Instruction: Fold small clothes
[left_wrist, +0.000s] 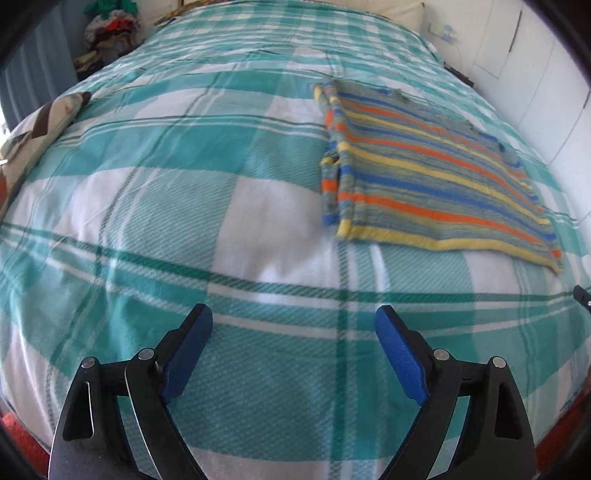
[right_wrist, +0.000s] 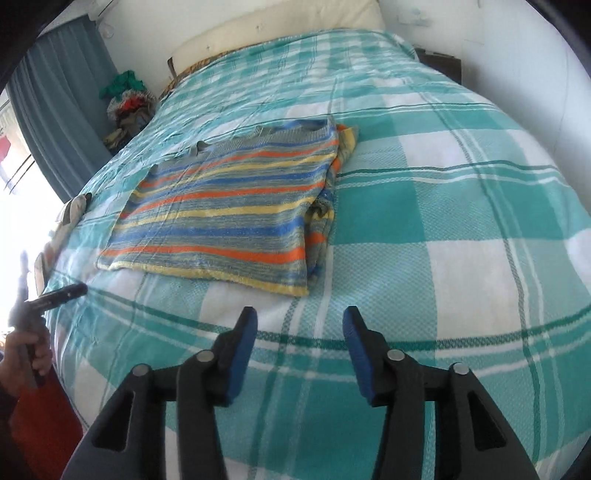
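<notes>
2 hand-held grippers (left_wrist: 293, 323) (right_wrist: 300, 320) gape, sweater (left_wrist: 432, 170) folded.

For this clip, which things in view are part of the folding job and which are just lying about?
Part of the job:
- striped knit garment, partly folded on the checked bedspread
- left gripper and right gripper, both open, holding nothing

Lying about:
- clothes pile beside the bed
- patterned cloth at the bed's edge
- curtain

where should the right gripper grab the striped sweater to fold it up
Take the near yellow hem corner of the striped sweater, coming in low from the front. It lies flat on the plaid bedspread and that edge faces the open right gripper.
</notes>
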